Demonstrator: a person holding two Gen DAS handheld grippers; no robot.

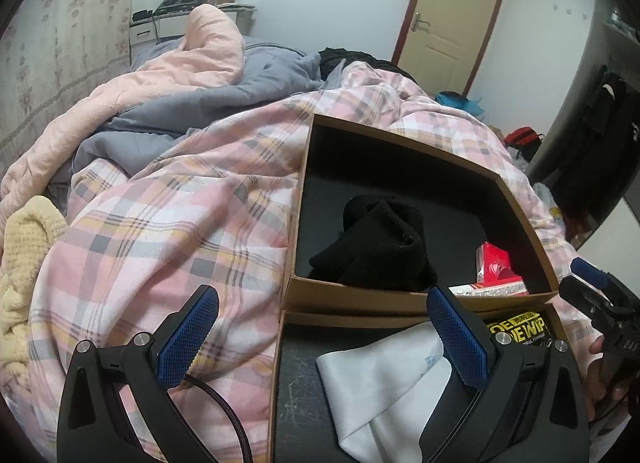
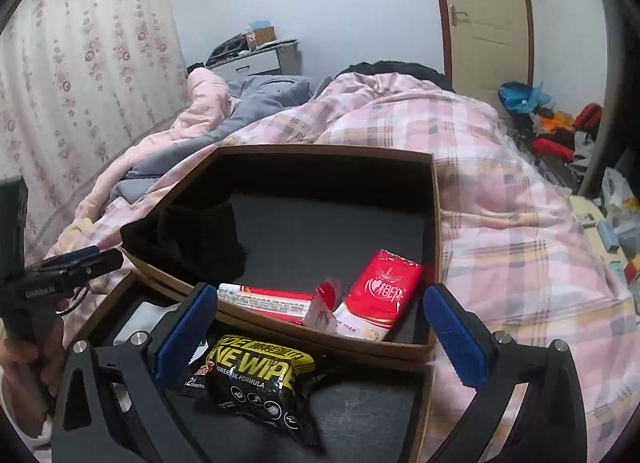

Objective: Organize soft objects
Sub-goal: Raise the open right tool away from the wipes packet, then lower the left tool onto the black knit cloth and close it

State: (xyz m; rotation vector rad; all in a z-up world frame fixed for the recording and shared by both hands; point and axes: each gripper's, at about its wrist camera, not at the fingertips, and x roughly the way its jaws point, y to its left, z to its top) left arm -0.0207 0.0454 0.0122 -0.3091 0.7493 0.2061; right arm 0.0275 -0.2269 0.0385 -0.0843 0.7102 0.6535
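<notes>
Two brown cardboard boxes with dark insides sit side by side on the bed. The far box [image 1: 360,296] [image 2: 436,223] holds a black knitted piece [image 1: 380,247] [image 2: 200,239] and red tissue packs [image 1: 498,267] [image 2: 384,295]. In the near box [image 1: 276,383] [image 2: 424,415] lie a white cloth [image 1: 384,383] and a black-and-yellow wipes pack [image 1: 516,329] [image 2: 256,375]. My left gripper [image 1: 328,327] hovers open over the white cloth without touching it. My right gripper [image 2: 320,333] stands wide open above the wipes pack, gripping nothing.
A pink plaid cover [image 1: 160,223] spreads under the boxes. A yellow knitted cloth [image 1: 24,263] lies at the left, with a pink quilt [image 1: 160,75] and grey blanket behind. Clutter covers the floor [image 2: 560,135] right of the bed, near a shut door [image 2: 484,23].
</notes>
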